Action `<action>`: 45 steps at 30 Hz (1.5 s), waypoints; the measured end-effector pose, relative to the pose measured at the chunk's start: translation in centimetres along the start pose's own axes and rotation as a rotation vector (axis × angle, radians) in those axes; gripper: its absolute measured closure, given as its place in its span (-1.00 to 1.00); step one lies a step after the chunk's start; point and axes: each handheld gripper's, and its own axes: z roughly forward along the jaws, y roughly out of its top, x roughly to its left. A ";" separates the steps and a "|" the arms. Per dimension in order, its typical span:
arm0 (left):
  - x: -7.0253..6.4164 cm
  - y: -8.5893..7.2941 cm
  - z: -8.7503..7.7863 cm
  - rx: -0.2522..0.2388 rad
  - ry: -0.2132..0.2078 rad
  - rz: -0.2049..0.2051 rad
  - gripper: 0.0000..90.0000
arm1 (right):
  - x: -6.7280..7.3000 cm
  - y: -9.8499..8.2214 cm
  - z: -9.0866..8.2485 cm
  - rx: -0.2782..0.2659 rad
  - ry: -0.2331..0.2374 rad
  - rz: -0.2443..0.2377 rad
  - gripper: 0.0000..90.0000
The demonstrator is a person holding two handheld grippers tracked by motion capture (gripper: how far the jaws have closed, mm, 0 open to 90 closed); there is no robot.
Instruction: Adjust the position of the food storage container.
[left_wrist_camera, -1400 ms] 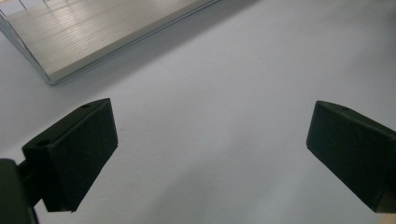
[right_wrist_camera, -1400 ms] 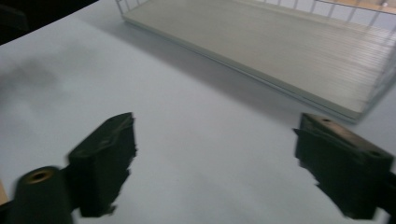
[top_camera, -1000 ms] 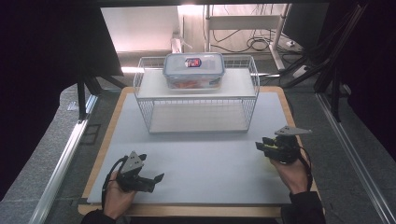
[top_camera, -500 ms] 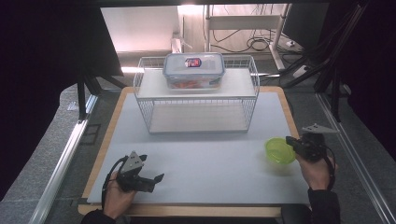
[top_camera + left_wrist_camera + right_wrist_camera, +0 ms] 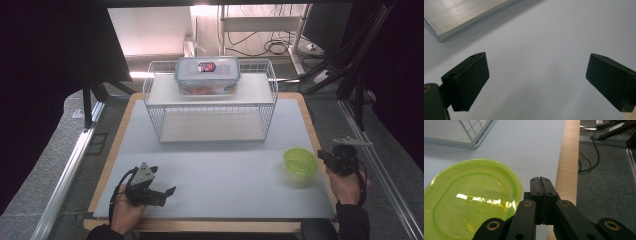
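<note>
A translucent lime-green bowl [image 5: 300,161], round, glossy and shallow, sits on the pale grey matte mat [image 5: 220,170] near the right edge of the tabletop [image 5: 311,125], whose wooden border frames the mat. Just beside the bowl, at its right, the right gripper [image 5: 325,157] is held in a hand at the mat's edge; in the right gripper view its black jaws are pressed flat together with nothing between them, their tips next to the bowl's rim [image 5: 517,183] without gripping it, having just finished closing. The bowl's surface catches bright highlights, and a faint inner ring shows through the plastic. Well apart, at the near left of the mat, the left gripper [image 5: 167,192] rests low in the other hand, a grey three-cornered plate on top and a dark cable looping beneath; in the left gripper view its blocky, matt black jaws stand wide apart over bare mat, holding nothing. At the back of the mat stands a white wire basket [image 5: 210,107], a rectangular open grid with a flat white board laid across its top. On that board sits a clear lidded plastic food box [image 5: 207,75] with a label on the lid and something red inside. Nothing lies between the bowl and either gripper. Cables and dark stand legs crowd the floor beyond the tabletop.
</note>
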 end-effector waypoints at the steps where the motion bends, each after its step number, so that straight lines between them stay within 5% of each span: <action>1: 0.0 0.0 0.0 0.001 0.000 0.001 -0.90 | 0.0 0.0 0.0 0.000 0.000 0.000 1.00; 19: -0.1 0.0 0.3 0.017 -0.004 0.009 -0.89 | 1.6 -0.3 0.9 0.043 0.062 0.006 1.00; 30: -0.1 0.0 0.3 0.020 -0.007 0.010 -0.88 | 4.5 0.1 1.5 0.063 0.165 -0.037 1.00; 37: -0.1 0.0 0.3 0.020 -0.006 0.009 -0.88 | 3.6 -0.6 1.1 0.081 0.154 -0.019 1.00; 45: -0.2 0.0 0.4 0.026 -0.006 0.013 -0.88 | 4.0 -2.0 0.8 0.144 0.224 -0.037 1.00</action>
